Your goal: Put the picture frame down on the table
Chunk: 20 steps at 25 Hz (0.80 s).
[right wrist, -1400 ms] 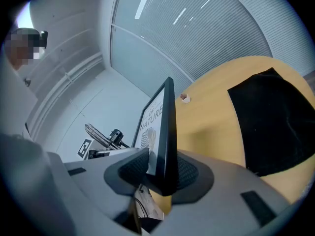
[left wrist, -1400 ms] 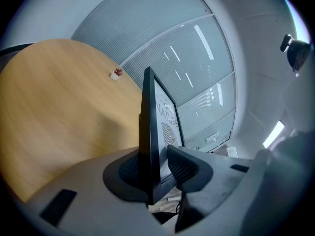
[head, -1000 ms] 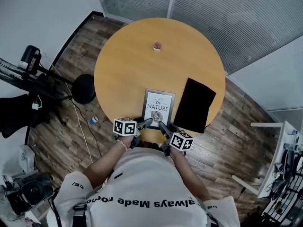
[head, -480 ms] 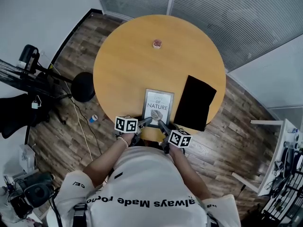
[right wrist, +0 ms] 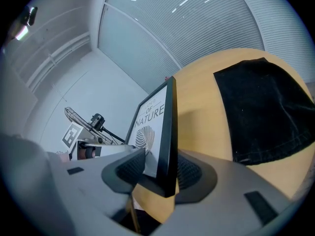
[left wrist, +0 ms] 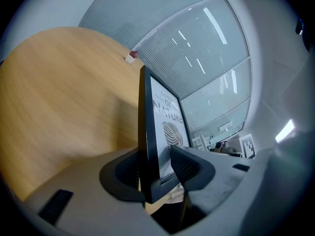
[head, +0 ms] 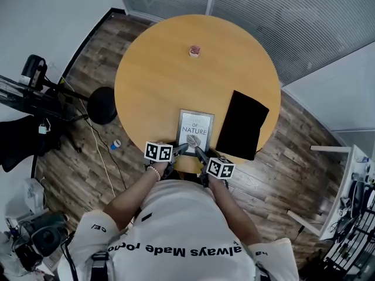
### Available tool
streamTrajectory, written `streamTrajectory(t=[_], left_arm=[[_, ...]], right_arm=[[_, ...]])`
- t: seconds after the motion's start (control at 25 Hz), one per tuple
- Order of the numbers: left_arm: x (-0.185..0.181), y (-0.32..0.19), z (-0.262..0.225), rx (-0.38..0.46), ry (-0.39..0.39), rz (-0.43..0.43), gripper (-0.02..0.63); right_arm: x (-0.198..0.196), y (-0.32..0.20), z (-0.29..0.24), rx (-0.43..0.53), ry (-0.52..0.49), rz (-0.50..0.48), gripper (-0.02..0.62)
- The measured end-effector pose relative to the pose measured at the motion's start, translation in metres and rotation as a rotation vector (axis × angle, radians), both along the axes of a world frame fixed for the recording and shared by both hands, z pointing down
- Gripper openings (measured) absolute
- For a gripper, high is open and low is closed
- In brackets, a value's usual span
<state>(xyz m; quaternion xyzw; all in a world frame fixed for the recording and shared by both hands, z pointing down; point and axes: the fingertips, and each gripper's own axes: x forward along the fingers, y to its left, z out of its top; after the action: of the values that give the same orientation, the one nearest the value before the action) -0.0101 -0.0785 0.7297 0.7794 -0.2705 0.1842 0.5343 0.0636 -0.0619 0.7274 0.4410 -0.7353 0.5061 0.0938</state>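
Note:
A black picture frame with a leaf print and the word NATURE is held over the near edge of the round wooden table. My left gripper is shut on its near left corner, and my right gripper is shut on its near right corner. In the left gripper view the picture frame stands edge-on between the left gripper pads. In the right gripper view the picture frame is pinched the same way by the right gripper. Whether the frame touches the tabletop is unclear.
A black cloth lies on the table right of the frame, reaching over the table edge. A small pinkish object sits at the far side. A black stool and camera gear stand on the wooden floor to the left.
Both grippers and the frame have drawn slightly nearer to the person, and the two grippers have come a little closer together. The grip has not changed.

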Motion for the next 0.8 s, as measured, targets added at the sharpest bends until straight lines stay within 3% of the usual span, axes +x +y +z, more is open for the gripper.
streamTrajectory(t=[0.8], left_arm=[[0.0,0.001,0.034,-0.037,-0.086,0.042,0.179]], right_arm=[[0.002,0.003,0.035,-0.078,0.058,0.023,0.199]])
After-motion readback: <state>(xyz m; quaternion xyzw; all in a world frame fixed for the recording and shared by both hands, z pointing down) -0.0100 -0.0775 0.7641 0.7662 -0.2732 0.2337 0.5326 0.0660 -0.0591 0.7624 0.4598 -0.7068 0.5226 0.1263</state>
